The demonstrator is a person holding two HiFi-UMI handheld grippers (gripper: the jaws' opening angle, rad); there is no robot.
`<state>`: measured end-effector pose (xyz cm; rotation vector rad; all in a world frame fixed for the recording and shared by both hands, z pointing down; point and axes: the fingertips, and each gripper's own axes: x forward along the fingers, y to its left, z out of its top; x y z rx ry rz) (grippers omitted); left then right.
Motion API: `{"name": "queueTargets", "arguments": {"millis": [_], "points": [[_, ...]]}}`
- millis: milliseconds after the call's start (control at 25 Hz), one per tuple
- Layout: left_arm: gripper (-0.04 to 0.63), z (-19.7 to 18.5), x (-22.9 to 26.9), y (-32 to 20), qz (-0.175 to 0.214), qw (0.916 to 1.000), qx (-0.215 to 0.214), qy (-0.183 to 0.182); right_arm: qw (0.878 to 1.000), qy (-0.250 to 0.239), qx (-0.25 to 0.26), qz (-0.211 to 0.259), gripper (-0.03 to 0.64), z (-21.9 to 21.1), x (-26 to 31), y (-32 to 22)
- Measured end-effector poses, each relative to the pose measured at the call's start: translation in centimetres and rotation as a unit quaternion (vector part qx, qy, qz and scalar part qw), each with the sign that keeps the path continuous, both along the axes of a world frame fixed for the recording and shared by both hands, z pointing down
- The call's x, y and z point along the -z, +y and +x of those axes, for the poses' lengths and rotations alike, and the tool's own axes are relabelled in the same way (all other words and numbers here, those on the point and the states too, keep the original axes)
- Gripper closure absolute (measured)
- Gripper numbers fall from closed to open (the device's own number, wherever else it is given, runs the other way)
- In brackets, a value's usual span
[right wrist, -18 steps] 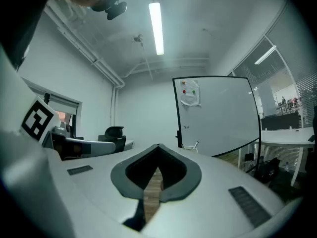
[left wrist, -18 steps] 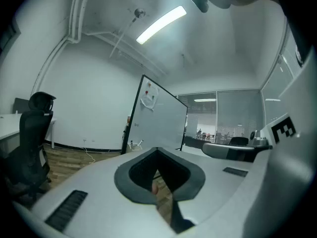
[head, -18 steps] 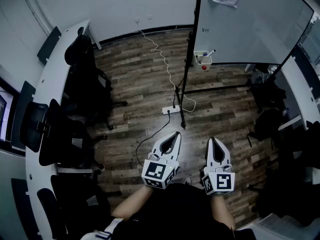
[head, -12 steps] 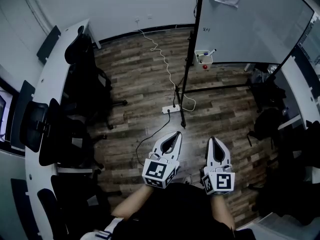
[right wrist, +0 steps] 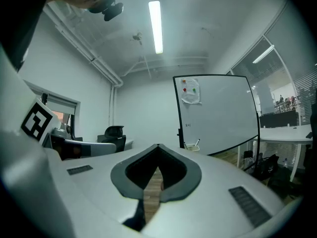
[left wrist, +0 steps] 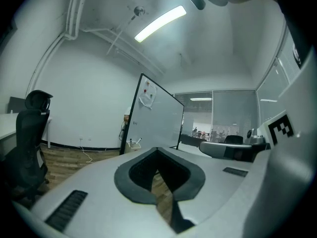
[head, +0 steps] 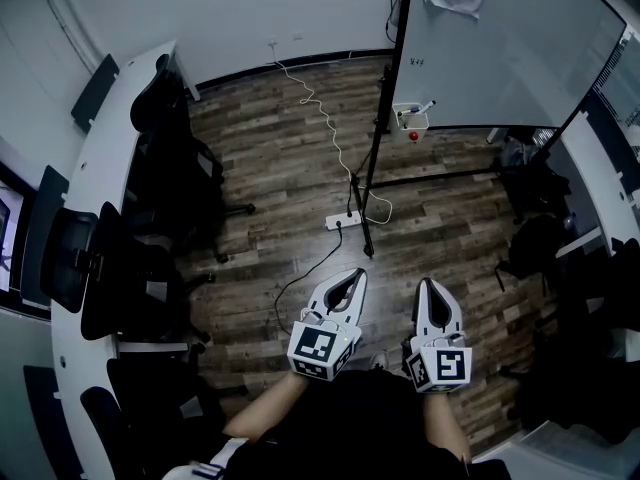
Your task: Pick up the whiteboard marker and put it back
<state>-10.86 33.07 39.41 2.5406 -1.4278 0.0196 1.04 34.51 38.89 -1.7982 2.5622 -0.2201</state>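
Two grippers: the left gripper and the right gripper sit side by side at 6 o'clock in the head view. Both are about level and aimed toward 12 o'clock.
Left jaws: together at the tips and holding nothing. In the left gripper view only floor shows through the hollow behind them.
Right jaws: likewise together and empty, as seen in the right gripper view.
Marker: the whiteboard marker leans in a small holder. The holder hangs at the lower left corner of the whiteboard, around 12 to 1 o'clock from the grippers and well apart from both.
Same marker, gripper views: it shows small and far off, at about 1 o'clock of the right gripper's tips and about 11 o'clock of the left's.
Ground between: a power strip lies on the wooden floor at 12 o'clock, beside the foot of the board's stand.
Step in hand: by my reading, the approach. Nothing is picked up yet and neither gripper is near the holder.
Next move calls for: getting much closer to the board and skirting the strip. One pair of jaws then has to part and line up on the marker's upper end, which sticks out of the holder.
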Motion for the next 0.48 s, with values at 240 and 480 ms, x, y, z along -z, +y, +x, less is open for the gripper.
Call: {"name": "queueTargets", "arguments": {"millis": [240,480], "points": [[0.586,-1.3,-0.2,0.3,0.001,0.9999,-0.014,-0.007,1.000,0.002,-0.010,-0.002,0.604,-1.4,-0.2,0.7],[0.588,-1.9,-0.4,0.2,0.005,0.9993,-0.036,-0.003,1.000,0.001,-0.029,-0.009,0.604,-2.2,-0.6,0.9]]}}
